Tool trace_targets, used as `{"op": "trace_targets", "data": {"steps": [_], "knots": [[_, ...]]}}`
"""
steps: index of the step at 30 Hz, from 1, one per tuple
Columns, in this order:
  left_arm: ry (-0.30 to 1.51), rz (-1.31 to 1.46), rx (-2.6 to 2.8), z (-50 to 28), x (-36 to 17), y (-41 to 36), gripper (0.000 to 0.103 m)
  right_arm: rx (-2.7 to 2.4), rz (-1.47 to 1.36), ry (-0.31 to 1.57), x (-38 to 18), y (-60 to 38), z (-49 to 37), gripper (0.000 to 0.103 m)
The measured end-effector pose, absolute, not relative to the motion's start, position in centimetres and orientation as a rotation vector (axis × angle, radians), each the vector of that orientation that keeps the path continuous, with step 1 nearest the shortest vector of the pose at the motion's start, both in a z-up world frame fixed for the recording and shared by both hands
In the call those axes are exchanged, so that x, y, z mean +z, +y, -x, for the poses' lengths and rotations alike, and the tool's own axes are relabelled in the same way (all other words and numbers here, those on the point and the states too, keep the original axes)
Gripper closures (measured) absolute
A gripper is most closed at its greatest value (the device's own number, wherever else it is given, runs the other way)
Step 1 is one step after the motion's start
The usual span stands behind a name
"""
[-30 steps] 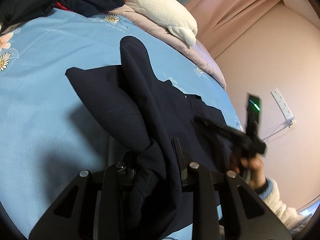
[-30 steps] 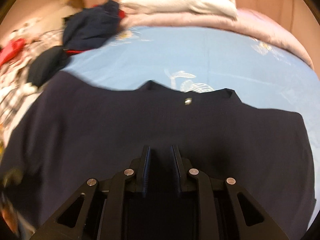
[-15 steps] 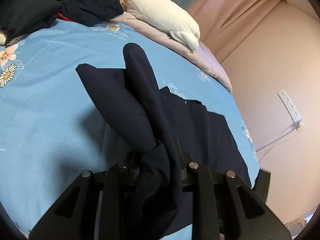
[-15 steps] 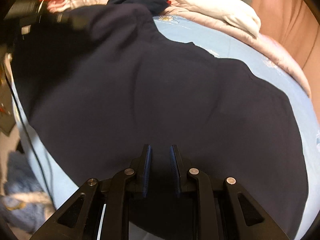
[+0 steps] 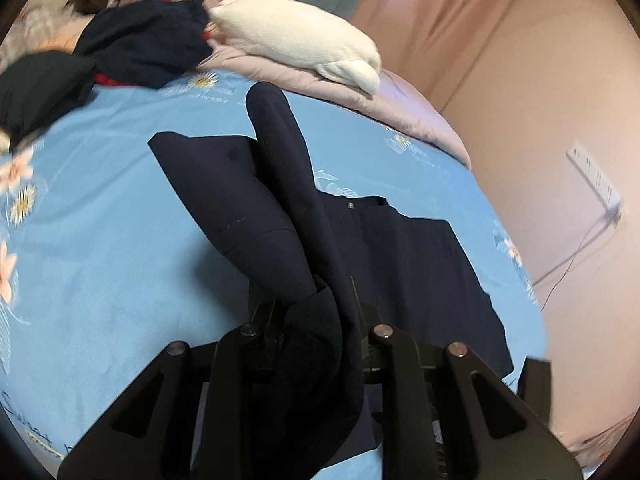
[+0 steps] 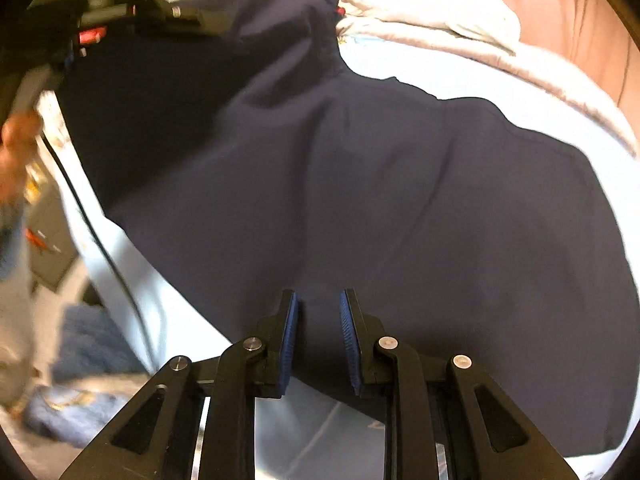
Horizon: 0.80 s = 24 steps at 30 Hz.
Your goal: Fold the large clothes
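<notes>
Left wrist: left claw [image 5: 316,312] closing on navy garment [image 5: 400,256]; right claw [image 6: 319,312] narrow, hem between

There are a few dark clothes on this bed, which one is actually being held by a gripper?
The navy garment spread on the blue sheet; the left hand-held gripper bunches its fabric. The other dark clothes lie heaped, untouched, near the white pillow.
</notes>
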<state>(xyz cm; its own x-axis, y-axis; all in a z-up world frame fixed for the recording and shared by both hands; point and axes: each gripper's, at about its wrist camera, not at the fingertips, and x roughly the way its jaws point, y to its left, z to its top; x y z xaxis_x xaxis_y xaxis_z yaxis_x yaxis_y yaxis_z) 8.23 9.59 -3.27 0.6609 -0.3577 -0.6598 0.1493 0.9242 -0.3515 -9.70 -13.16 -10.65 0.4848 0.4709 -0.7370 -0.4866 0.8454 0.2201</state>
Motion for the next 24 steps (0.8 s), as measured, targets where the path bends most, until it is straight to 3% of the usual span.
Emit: {"op": "trace_targets", "data": {"steps": [12,18,20,23,24], "knots": [[0.76,0.126,-0.364,-9.7,0.0,0.6,0.085,0.517,-0.484,0.788,-9.5,-24.6,7.5,0.08],[0.829,0.085,-0.423,-10.7,-2.3,-5.6,0.084,0.461,-0.74,0.808,-12.4,-28.1,6.2,0.079],[0.876,0.089,-0.443,-11.0,-3.5,-7.3,0.083,0.433,-0.804,0.81,-13.1,-29.3,6.0,0.073],[0.931,0.113,-0.492,-11.3,-4.4,-9.3,0.075,0.423,-0.869,0.788,-13.3,-30.8,7.1,0.065],[0.946,0.121,-0.51,-11.3,-4.5,-9.8,0.064,0.417,-0.889,0.778,-13.4,-31.3,7.3,0.064]]}}
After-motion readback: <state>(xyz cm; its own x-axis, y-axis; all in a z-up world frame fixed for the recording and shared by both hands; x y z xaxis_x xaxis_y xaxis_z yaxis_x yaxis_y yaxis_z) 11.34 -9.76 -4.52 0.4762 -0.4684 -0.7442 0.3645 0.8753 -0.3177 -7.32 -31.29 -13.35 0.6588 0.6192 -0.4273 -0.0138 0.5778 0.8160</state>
